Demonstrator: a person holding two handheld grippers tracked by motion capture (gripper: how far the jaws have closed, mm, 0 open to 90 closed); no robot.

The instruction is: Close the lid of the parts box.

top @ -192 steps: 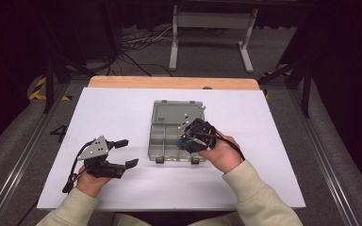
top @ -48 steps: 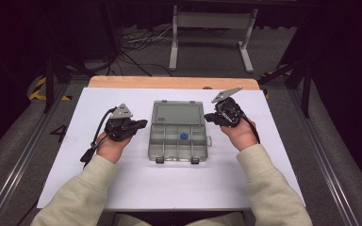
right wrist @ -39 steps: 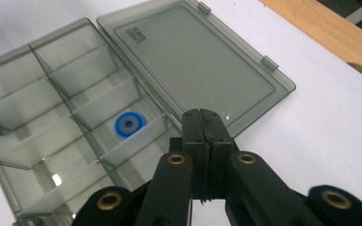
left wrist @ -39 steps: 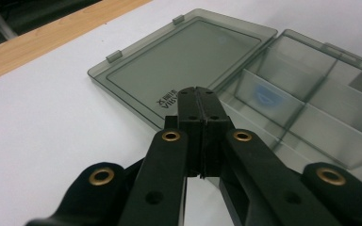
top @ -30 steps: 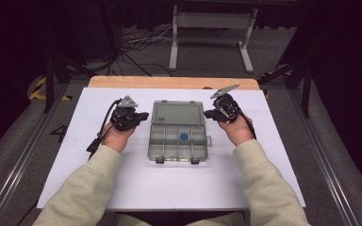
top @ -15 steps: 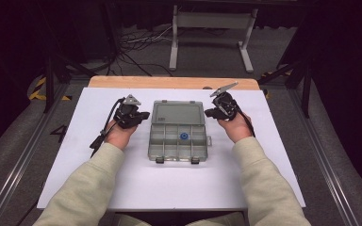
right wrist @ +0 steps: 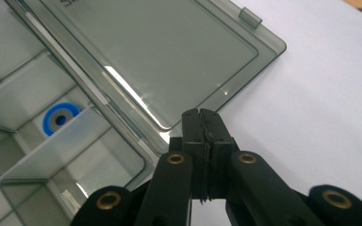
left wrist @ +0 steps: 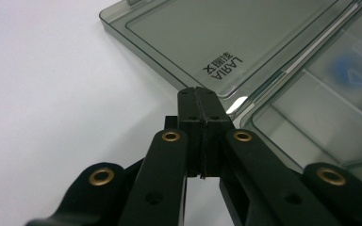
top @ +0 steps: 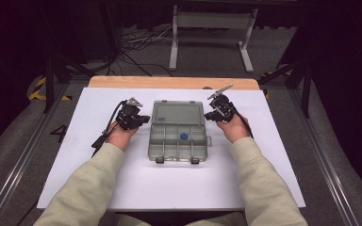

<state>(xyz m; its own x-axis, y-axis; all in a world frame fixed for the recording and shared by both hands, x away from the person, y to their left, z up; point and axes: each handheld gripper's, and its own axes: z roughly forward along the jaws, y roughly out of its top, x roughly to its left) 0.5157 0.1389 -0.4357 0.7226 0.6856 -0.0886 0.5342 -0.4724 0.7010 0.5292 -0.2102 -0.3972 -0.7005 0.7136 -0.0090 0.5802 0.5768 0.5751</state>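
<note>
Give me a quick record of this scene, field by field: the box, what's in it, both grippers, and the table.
box: clear grey compartment box, open, lid folded back flat on the table
contents: one blue ring in a middle compartment; the other compartments look empty
left gripper: jaws shut, nothing held, at the lid's left edge near the hinge
right gripper: jaws shut, nothing held, at the lid's right edge near the hinge
contact with lid: cannot tell
table: white top, wooden strip at the far edge
</note>
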